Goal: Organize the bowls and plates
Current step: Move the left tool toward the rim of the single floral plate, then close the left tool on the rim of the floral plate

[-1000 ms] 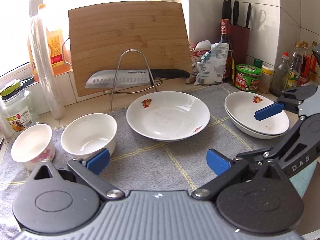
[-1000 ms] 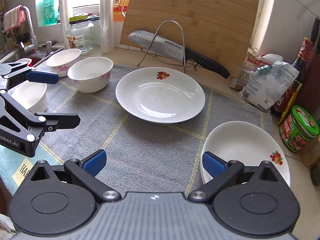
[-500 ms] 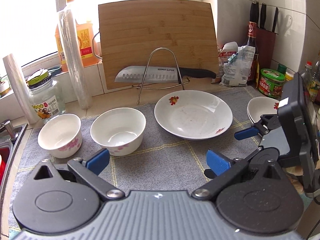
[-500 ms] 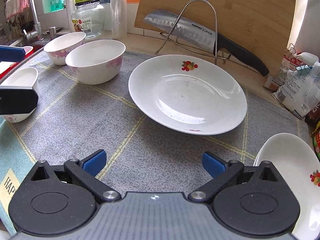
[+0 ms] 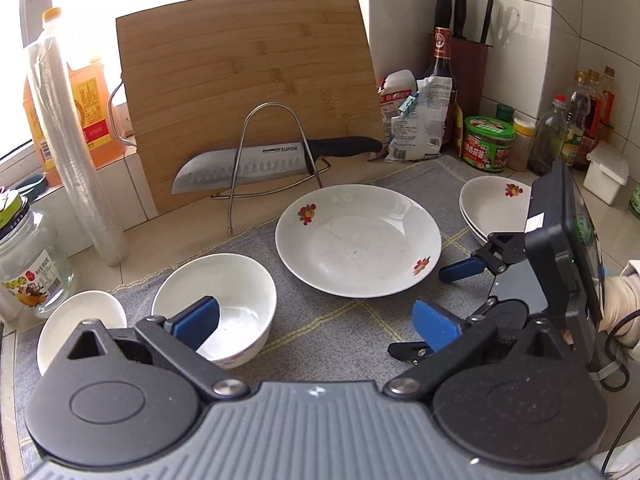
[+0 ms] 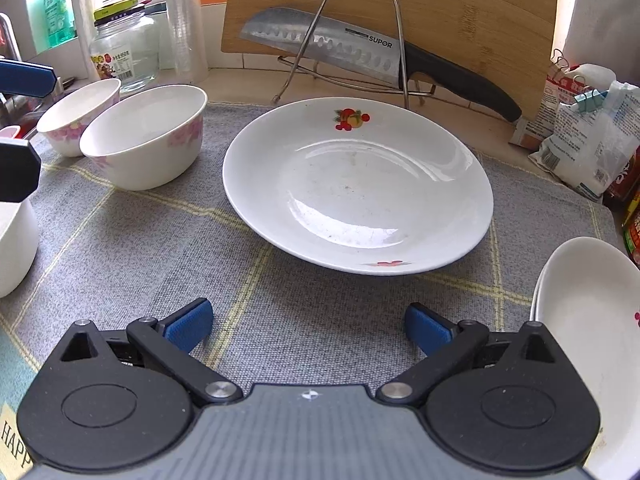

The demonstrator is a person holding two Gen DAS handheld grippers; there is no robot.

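A large white plate (image 6: 358, 188) with fruit prints lies in the middle of the grey mat (image 6: 120, 248). My right gripper (image 6: 309, 322) is open just in front of the plate's near rim, low over the mat. Left of the plate stand a white bowl (image 5: 240, 284) and a smaller bowl (image 5: 76, 316). My left gripper (image 5: 316, 322) is open, and its left pad (image 5: 196, 320) is over the white bowl's near side. Two stacked plates (image 5: 492, 208) sit at the right. Another bowl (image 6: 12, 248) shows at the left edge of the right wrist view.
A bamboo cutting board (image 5: 248, 92) leans at the back, with a knife (image 5: 256, 164) on a wire rack (image 5: 276, 140). A glass jar (image 5: 28, 264) and film roll (image 5: 76, 152) stand left. Packets (image 5: 416, 120), bottles and a green-lidded jar (image 5: 488, 144) crowd the right. A gloved hand (image 5: 618, 304) shows.
My right gripper has moved forward, close to the large plate's near rim. My left gripper has come down closer, so its left pad now overlaps the white bowl.
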